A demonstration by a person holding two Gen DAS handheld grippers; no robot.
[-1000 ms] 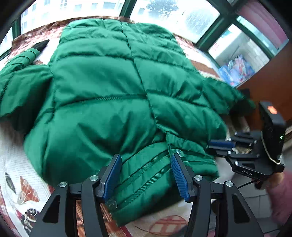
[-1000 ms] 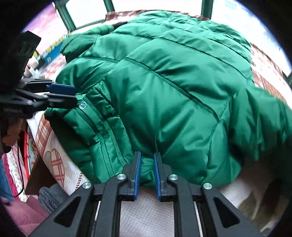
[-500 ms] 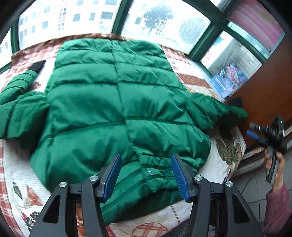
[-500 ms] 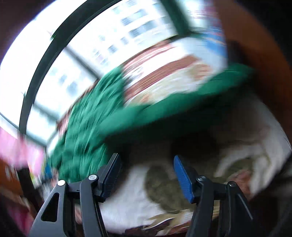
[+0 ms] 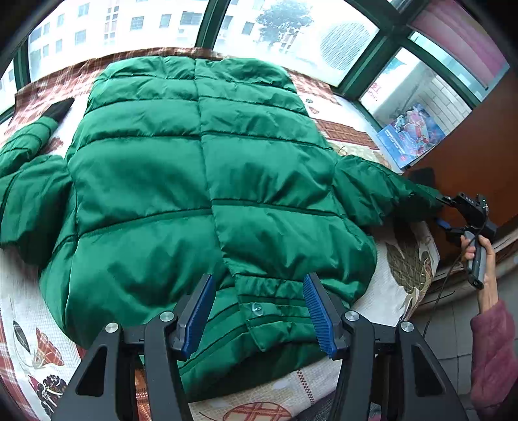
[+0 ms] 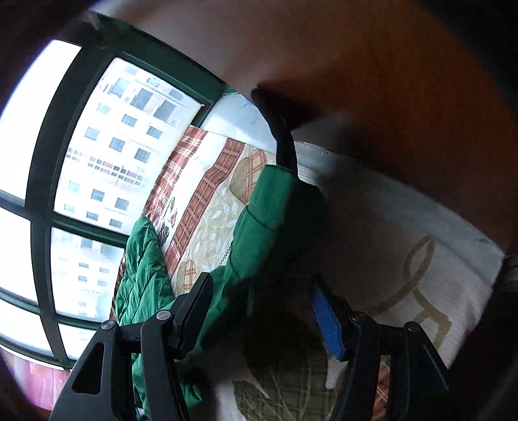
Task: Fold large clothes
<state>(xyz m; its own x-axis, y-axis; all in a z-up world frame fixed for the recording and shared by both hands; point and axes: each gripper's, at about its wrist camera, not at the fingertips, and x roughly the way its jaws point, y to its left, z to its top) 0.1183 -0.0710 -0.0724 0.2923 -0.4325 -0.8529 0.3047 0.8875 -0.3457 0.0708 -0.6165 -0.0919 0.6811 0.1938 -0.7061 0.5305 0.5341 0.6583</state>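
A green quilted puffer jacket (image 5: 200, 181) lies spread on the bed, its hem nearest me, sleeves out to both sides. My left gripper (image 5: 259, 311) is open just above the hem, holding nothing. My right gripper (image 5: 443, 213) is open at the end of the jacket's right sleeve (image 5: 382, 191). In the right wrist view the right gripper (image 6: 262, 311) is open with that green sleeve (image 6: 259, 226) running between its fingers; the sleeve's black cuff (image 6: 285, 142) lies beyond.
The bed has a patterned plaid and leaf cover (image 5: 404, 285). Large windows (image 5: 278, 29) run behind it. A brown wooden panel (image 5: 485, 139) stands at the right, with a colourful box (image 5: 411, 132) on the sill. The bed edge and floor (image 5: 453, 327) are at lower right.
My right gripper let go of the hem, opened and swung out to the right sleeve's end. My left gripper drew back slightly and the jacket settled flat.
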